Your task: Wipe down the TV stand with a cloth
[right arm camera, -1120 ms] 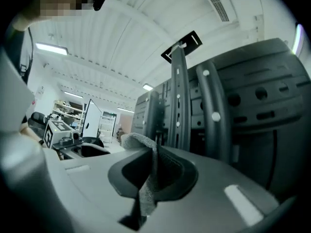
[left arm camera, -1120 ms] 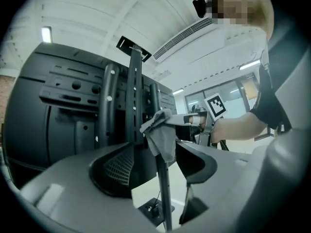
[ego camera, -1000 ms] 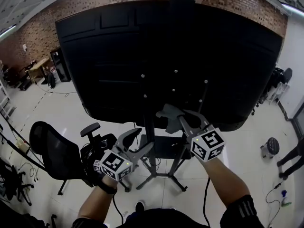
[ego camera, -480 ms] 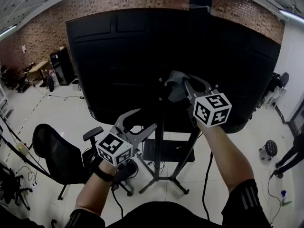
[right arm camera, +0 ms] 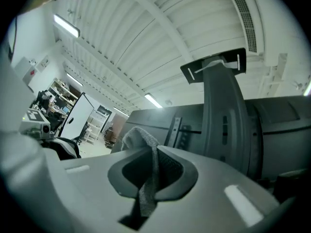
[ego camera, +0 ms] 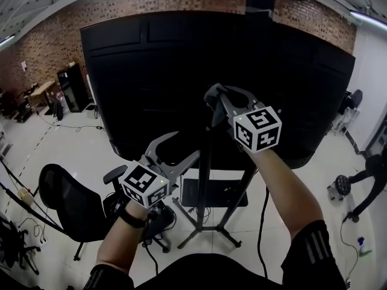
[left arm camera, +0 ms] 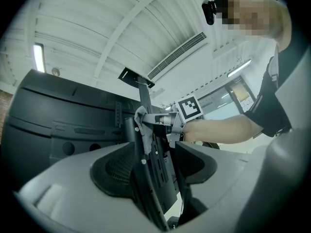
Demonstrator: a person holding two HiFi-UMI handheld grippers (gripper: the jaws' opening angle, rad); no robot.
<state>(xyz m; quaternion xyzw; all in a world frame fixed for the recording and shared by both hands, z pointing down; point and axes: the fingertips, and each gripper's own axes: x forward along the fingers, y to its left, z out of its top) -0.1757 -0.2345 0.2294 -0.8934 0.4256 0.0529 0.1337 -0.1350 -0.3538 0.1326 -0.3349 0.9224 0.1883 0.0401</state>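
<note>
The TV stand's black upright post carries a big black TV, seen from behind. My right gripper is shut on a grey cloth and holds it against the post, high up at the back of the TV. In the right gripper view the cloth hangs pinched between the jaws, with the post just ahead. My left gripper is open, lower and to the left of the post. In the left gripper view the post runs between its spread jaws; I cannot tell whether they touch it.
The stand's black shelf and splayed legs rest on the pale floor below. A black office chair stands at lower left. A person's legs show at the far right. A brick wall lies behind.
My right gripper has carried the cloth up the post from its lower part to the back of the TV. My left gripper rose a little and stayed open.
</note>
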